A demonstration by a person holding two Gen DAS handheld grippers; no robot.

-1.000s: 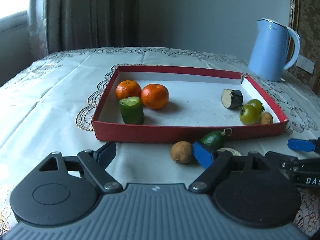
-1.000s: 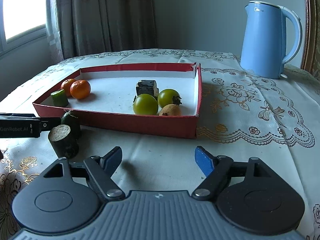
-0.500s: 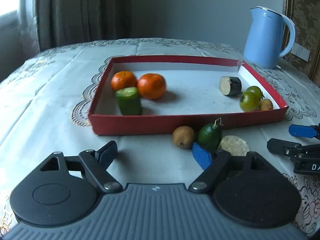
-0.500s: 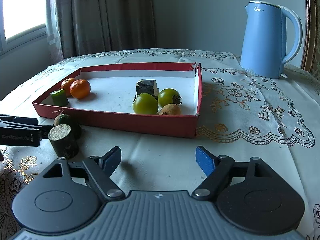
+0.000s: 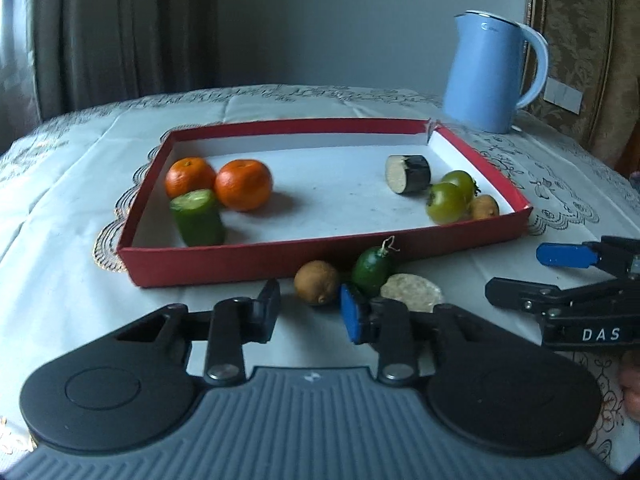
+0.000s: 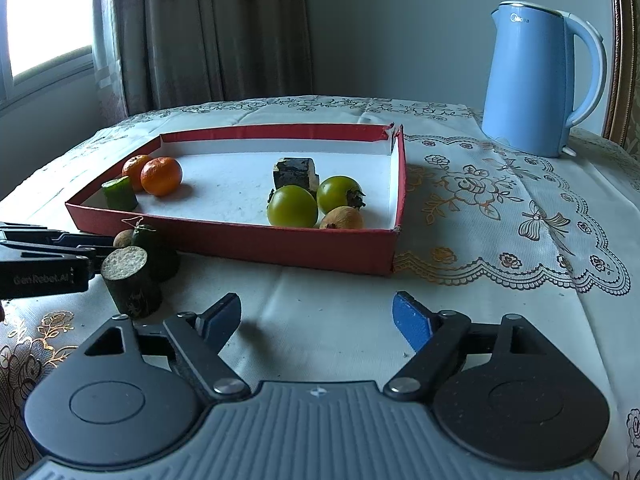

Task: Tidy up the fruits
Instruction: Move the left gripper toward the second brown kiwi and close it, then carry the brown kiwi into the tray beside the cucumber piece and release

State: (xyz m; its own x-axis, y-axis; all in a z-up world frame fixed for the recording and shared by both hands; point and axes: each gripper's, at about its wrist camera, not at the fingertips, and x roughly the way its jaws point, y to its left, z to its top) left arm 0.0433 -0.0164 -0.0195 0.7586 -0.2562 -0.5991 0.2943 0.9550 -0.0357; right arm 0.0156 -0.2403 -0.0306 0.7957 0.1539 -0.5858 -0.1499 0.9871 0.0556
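I read "DAS" on the right gripper (image 5: 560, 272) body, "GenRobot.AI" on the left gripper (image 5: 310, 308) body, and a faint brand mark on the pale blue electric kettle (image 6: 532, 84).

Compared with the earlier frames, my left jaws have just been closing and now stand narrow, with the small brown round fruit (image 5: 317, 282) between the pads; I cannot tell whether they press on it. My right jaws are spread wide over bare white embroidered tablecloth (image 6: 320, 300).

Beside that fruit, outside the shallow red cardboard tray (image 5: 260, 262), lie a dark green stemmed fruit (image 5: 373, 269) and a cut dark-skinned cylinder (image 6: 130, 280), crowding my left gripper's right pad.
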